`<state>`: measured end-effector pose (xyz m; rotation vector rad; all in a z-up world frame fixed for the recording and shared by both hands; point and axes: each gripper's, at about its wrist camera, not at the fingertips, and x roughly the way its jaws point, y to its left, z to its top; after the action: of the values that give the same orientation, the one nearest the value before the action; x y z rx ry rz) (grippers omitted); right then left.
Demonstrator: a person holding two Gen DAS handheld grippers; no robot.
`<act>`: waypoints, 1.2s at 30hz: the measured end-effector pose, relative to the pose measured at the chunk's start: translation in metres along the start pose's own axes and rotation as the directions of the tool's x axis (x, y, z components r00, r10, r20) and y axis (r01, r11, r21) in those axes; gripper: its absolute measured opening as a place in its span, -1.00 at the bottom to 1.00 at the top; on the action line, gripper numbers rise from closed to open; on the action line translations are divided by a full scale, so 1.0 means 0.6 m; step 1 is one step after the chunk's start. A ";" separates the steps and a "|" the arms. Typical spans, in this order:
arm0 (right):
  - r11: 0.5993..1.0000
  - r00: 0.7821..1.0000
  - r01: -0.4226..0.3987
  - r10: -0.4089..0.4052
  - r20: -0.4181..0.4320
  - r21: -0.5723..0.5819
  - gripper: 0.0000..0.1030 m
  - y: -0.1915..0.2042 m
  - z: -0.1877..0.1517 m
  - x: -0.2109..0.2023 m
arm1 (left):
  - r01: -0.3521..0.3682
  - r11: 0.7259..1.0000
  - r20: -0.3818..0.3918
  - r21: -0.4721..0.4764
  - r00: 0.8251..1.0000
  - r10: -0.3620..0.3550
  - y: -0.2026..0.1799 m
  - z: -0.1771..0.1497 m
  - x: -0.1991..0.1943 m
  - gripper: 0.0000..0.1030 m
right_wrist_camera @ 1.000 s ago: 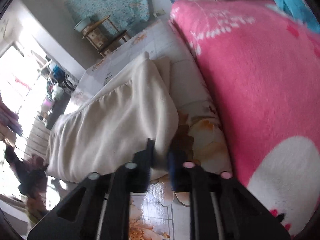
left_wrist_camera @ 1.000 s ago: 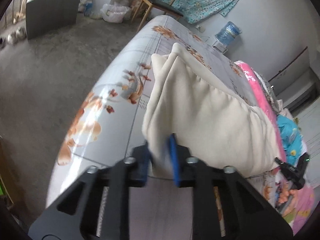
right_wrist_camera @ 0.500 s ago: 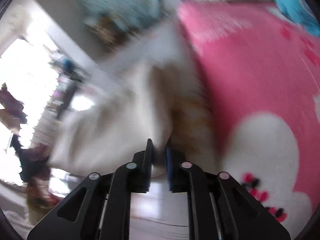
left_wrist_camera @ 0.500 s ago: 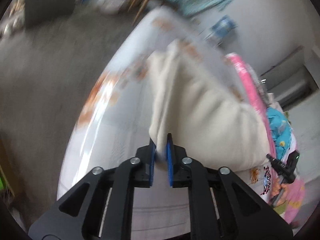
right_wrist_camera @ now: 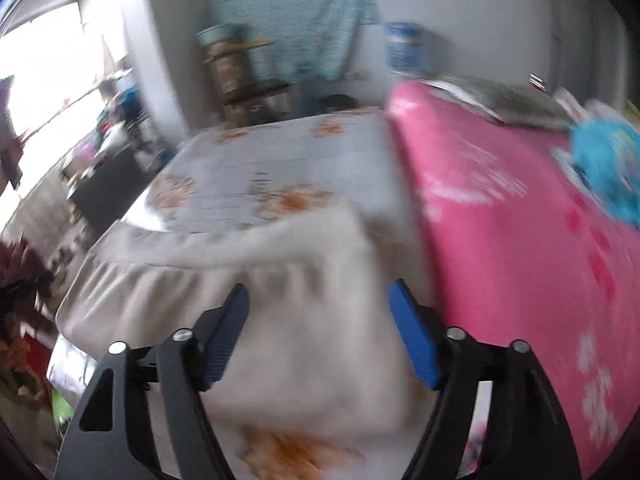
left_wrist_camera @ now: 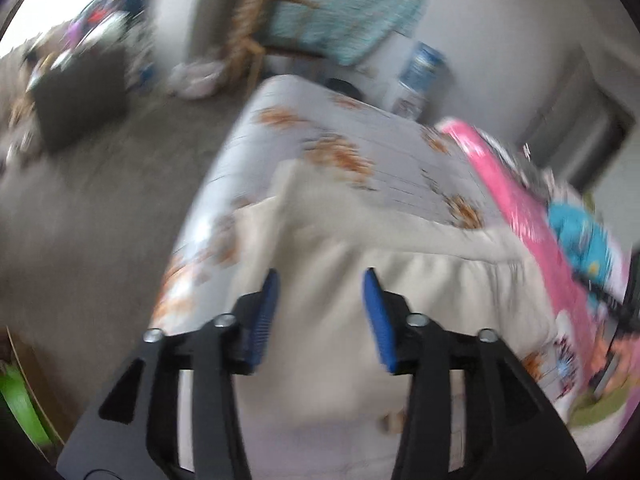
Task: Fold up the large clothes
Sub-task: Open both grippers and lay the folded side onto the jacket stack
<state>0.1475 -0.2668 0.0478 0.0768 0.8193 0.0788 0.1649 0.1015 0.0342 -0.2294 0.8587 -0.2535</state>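
Note:
A cream garment [left_wrist_camera: 400,288] lies folded on the floral bed sheet [left_wrist_camera: 360,140]; it also shows in the right wrist view [right_wrist_camera: 280,280]. My left gripper [left_wrist_camera: 320,284] is open, its blue pads apart over the garment's near left part. My right gripper [right_wrist_camera: 318,300] is open, its blue pads apart over the garment's near right part. Neither gripper holds cloth. Both views are motion blurred.
A pink blanket [right_wrist_camera: 520,220] lies along the right side of the bed, with a blue cloth [right_wrist_camera: 604,168] on it. A wooden chair [left_wrist_camera: 256,40], a water bottle [left_wrist_camera: 420,68] and a grey floor [left_wrist_camera: 80,200] lie beyond and left of the bed.
Both grippers were shut on the garment's corners; they have let go and opened. The garment now lies flat on the bed, and both grippers have pulled up and back.

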 end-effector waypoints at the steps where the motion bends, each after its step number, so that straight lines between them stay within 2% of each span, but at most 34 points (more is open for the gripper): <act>1: 1.000 1.000 -0.013 0.012 -0.015 -0.021 0.45 0.017 0.012 0.028 | -0.015 0.997 -0.007 0.077 1.000 0.015 -0.041 0.013 0.029 0.05; 3: 0.999 0.998 -0.022 0.020 -0.056 -0.037 0.45 0.043 0.031 0.092 | -0.031 0.991 -0.022 0.133 0.999 0.035 -0.073 0.022 0.066 0.10; 5: 0.997 0.996 0.032 -0.038 -0.080 -0.077 0.45 0.062 0.034 0.142 | -0.072 0.984 -0.047 0.164 0.996 0.081 -0.097 0.035 0.125 0.10; 6: 0.992 0.990 0.074 -0.085 -0.114 -0.101 0.45 0.063 0.030 0.180 | -0.127 0.976 -0.069 0.178 0.988 0.142 -0.097 0.038 0.160 0.10; 7: 0.991 0.983 0.081 -0.097 -0.154 -0.103 0.48 0.056 0.024 0.209 | -0.177 0.967 -0.098 0.184 0.975 0.198 -0.090 0.039 0.187 0.14; 8: 0.996 0.984 0.057 -0.068 -0.166 -0.071 0.52 0.045 0.019 0.220 | -0.189 0.967 -0.124 0.170 0.969 0.212 -0.077 0.039 0.210 0.15; 9: 1.000 0.985 0.023 -0.024 -0.173 -0.005 0.53 0.028 0.021 0.221 | -0.179 0.970 -0.100 0.162 0.975 0.197 -0.074 0.043 0.209 0.15; 10: 1.000 0.983 0.020 -0.017 -0.180 0.012 0.53 0.026 0.022 0.216 | -0.172 0.971 -0.114 0.167 0.975 0.192 -0.075 0.046 0.207 0.15; 12: 0.998 0.981 0.067 -0.063 -0.184 0.016 0.53 0.032 0.027 0.201 | -0.183 0.968 -0.115 0.174 0.972 0.204 -0.079 0.050 0.196 0.13; 14: 0.998 0.985 0.059 -0.057 -0.161 0.004 0.53 0.050 0.033 0.189 | -0.145 0.971 -0.092 0.190 0.982 0.165 -0.090 0.052 0.178 0.12; 17: 0.998 0.993 -0.054 0.049 -0.109 -0.038 0.53 0.106 0.039 0.168 | -0.039 0.975 -0.048 0.218 0.998 0.051 -0.123 0.051 0.150 0.14; 18: 0.993 0.991 -0.094 0.086 -0.106 -0.070 0.53 0.136 0.039 0.171 | -0.024 0.973 -0.049 0.229 0.998 0.036 -0.133 0.050 0.150 0.18; 20: 0.988 0.988 -0.101 0.086 -0.128 -0.115 0.53 0.167 0.031 0.188 | -0.040 0.963 -0.083 0.267 0.994 0.064 -0.163 0.037 0.175 0.23; 22: 0.985 0.984 -0.071 0.044 -0.171 -0.155 0.54 0.185 0.013 0.229 | -0.083 0.955 -0.160 0.286 0.978 0.133 -0.169 0.015 0.227 0.28; 25: 0.992 0.982 -0.084 0.067 -0.178 -0.091 0.56 0.168 0.014 0.214 | -0.097 0.954 -0.127 0.284 0.982 0.137 -0.165 0.007 0.208 0.31; 27: 0.993 0.987 -0.071 0.056 -0.154 -0.096 0.54 0.171 0.009 0.175 | -0.068 0.964 -0.117 0.258 0.988 0.101 -0.159 0.005 0.176 0.29; 30: 0.983 0.988 -0.120 0.104 -0.117 -0.136 0.54 0.192 -0.020 0.126 | -0.001 0.964 -0.071 0.268 0.997 0.021 -0.155 -0.024 0.115 0.29; 31: 0.981 0.986 -0.126 0.108 -0.123 -0.148 0.54 0.198 -0.031 0.128 | 0.017 0.963 -0.087 0.270 0.996 0.007 -0.158 -0.036 0.107 0.29; 33: 0.977 0.981 -0.118 0.088 -0.171 -0.175 0.54 0.214 -0.065 0.147 | 0.018 0.964 -0.141 0.266 0.990 0.021 -0.157 -0.065 0.121 0.29; 34: 0.975 0.982 -0.085 0.048 -0.182 -0.204 0.55 0.222 -0.083 0.160 | -0.009 0.963 -0.156 0.270 0.986 0.053 -0.156 -0.080 0.135 0.30; 35: 0.965 0.993 -0.031 0.000 -0.118 -0.261 0.56 0.235 -0.097 0.154 | -0.034 0.956 -0.121 0.290 0.990 0.072 -0.156 -0.089 0.134 0.30; 36: 0.963 0.993 -0.016 -0.016 -0.117 -0.270 0.56 0.241 -0.097 0.152 | -0.051 0.950 -0.105 0.308 0.991 0.087 -0.159 -0.094 0.131 0.30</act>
<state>0.1608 -0.1119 -0.0438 -0.1882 0.9196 0.1963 0.1587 -0.0185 -0.0289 0.1056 0.9290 -0.3330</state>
